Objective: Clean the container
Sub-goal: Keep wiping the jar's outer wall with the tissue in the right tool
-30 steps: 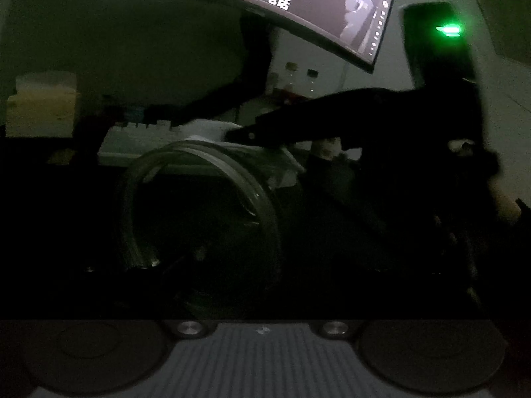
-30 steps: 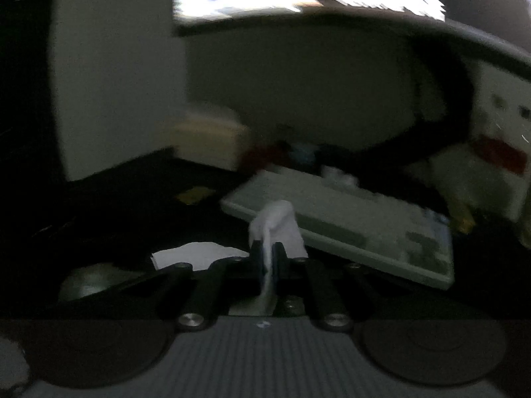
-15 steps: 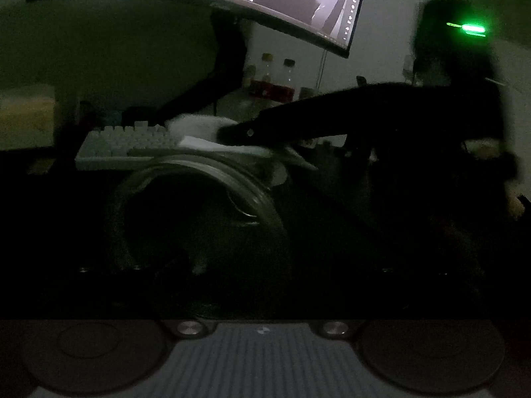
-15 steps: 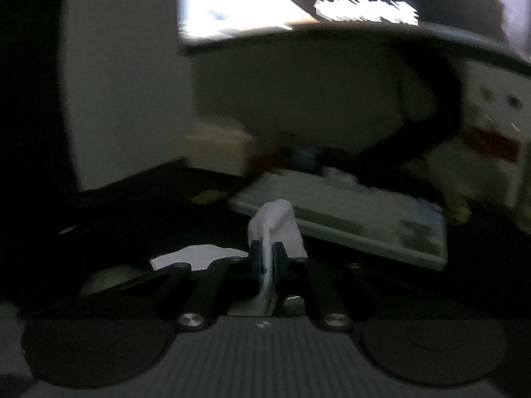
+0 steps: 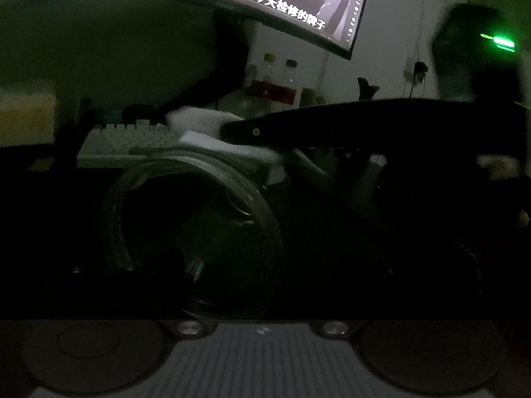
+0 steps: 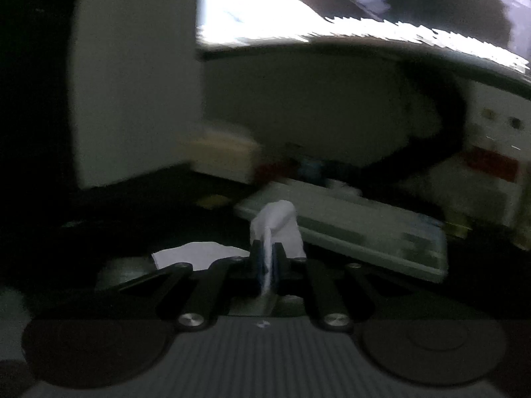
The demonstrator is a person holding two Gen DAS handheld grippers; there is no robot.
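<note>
Container: clear round glass jar (image 5: 189, 219) right before left claw (image 5: 262, 275), jaws opening wide around it. Only right view shows right claw (image 6: 268, 258) pinching crumpled white tissue (image 6: 278, 225).

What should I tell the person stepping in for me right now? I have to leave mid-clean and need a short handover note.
Right gripper: shut on the white tissue, raised above the desk; in the left view it reaches across just beyond the container's rim.
Left gripper: jaws opening, the glass container sits between them; too dark to tell whether the pads touch it.
Container: clear, round, on its side with its mouth toward the left camera, in front of the keyboard.
Done: tissue is in hand at the container.
Left: whether the inside has been wiped cannot be judged; steady the container, wipe inside, then set both down.
</note>
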